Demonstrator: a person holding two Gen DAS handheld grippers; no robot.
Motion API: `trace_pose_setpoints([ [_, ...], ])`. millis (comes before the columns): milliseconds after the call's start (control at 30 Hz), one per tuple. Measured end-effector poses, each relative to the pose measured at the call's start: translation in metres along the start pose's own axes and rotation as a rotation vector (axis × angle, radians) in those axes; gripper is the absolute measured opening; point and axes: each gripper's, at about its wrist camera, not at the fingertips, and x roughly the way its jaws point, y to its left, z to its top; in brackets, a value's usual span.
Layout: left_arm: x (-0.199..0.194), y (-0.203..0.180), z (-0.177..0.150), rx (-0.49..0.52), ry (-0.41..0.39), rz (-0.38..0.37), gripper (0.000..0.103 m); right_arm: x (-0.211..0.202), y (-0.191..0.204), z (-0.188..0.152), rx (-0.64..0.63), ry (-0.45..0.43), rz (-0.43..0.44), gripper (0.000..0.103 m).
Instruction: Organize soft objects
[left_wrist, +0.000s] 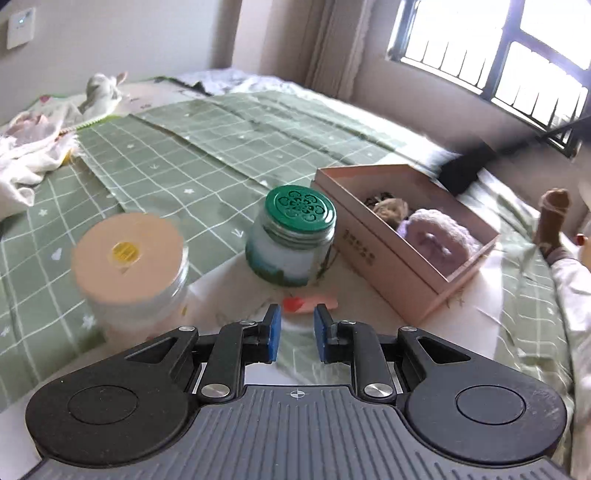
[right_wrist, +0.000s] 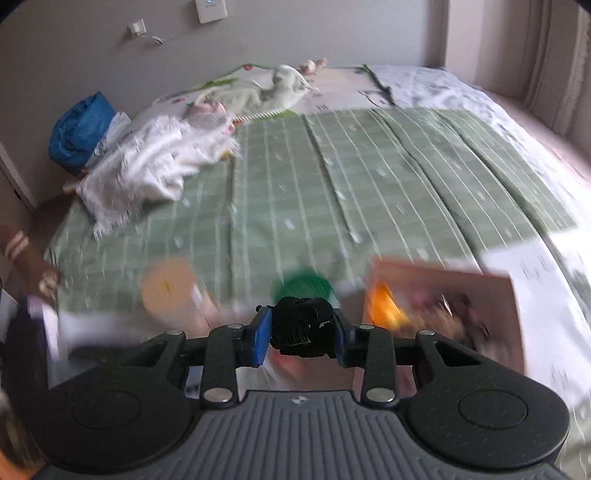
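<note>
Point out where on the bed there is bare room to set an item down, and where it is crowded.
Free: the green checked bedspread beyond the green-lidded jar, bordered on the left by the white cloth pile. Crowded: the near edge, where the peach-lidded jar, green-lidded jar and pink box stand close together, and the box already holds soft items.

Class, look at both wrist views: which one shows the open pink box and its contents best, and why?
The left wrist view. There the pink box is sharp, and a purple fluffy item inside is clear. In the right wrist view the box is badly motion-blurred beside the right claw, and its contents cannot be made out.
</note>
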Motion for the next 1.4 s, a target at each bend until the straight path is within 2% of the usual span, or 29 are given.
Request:
trace_pose_setpoints([
  [100, 0.023, 0.002, 0.016, -0.103, 0.043, 0.008, 0.022, -0.008, -0.018, -0.046, -0.012, -0.005, -0.039, 0.034],
  [167, 0.039, 0.005, 0.025, -0.190, 0.074, 0.042, 0.022, -0.011, -0.024, -0.071, -0.019, -0.013, -0.058, 0.034],
  [233, 0.054, 0.007, 0.030, -0.282, 0.102, 0.054, 0.022, -0.013, -0.030, -0.091, 0.008, -0.026, -0.043, 0.034],
  [300, 0.067, 0.000, 0.033, -0.315, 0.130, 0.059, 0.022, -0.015, -0.036, -0.107, 0.046, -0.050, -0.016, 0.034],
  [433, 0.086, -0.032, 0.037, -0.191, 0.161, 0.145, 0.022, -0.009, -0.037, -0.134, 0.090, -0.094, 0.036, 0.034],
  [567, 0.094, -0.053, 0.027, -0.031, 0.205, 0.238, 0.026, 0.001, -0.023, -0.153, -0.006, -0.109, 0.040, 0.034],
  [667, 0.081, -0.057, 0.010, 0.061, 0.218, 0.273, 0.027, 0.005, -0.018, -0.158, -0.024, -0.098, 0.056, 0.034],
  [733, 0.067, -0.056, -0.003, 0.118, 0.234, 0.322, 0.027, 0.002, -0.020, -0.159, -0.013, -0.102, 0.076, 0.034],
  [800, 0.055, -0.047, -0.011, 0.104, 0.244, 0.343, 0.025, -0.001, -0.021, -0.160, -0.005, -0.115, 0.079, 0.034],
  [933, 0.035, -0.030, -0.008, -0.035, 0.167, 0.290, 0.025, -0.004, -0.019, -0.160, -0.002, -0.112, 0.080, 0.034],
  [1033, 0.041, -0.034, 0.006, -0.020, 0.130, 0.268, 0.025, -0.003, -0.016, -0.162, -0.016, -0.102, 0.085, 0.034],
  [1133, 0.061, -0.039, 0.015, 0.035, 0.166, 0.287, 0.025, 0.000, -0.012, -0.163, -0.029, -0.089, 0.077, 0.034],
  [1267, 0.086, -0.035, 0.012, 0.017, 0.256, 0.285, 0.025, 0.006, -0.008, -0.167, -0.045, -0.065, 0.065, 0.034],
  [1400, 0.090, -0.036, 0.010, 0.015, 0.228, 0.256, 0.023, 0.017, -0.004, -0.171, -0.064, -0.027, 0.055, 0.034],
])
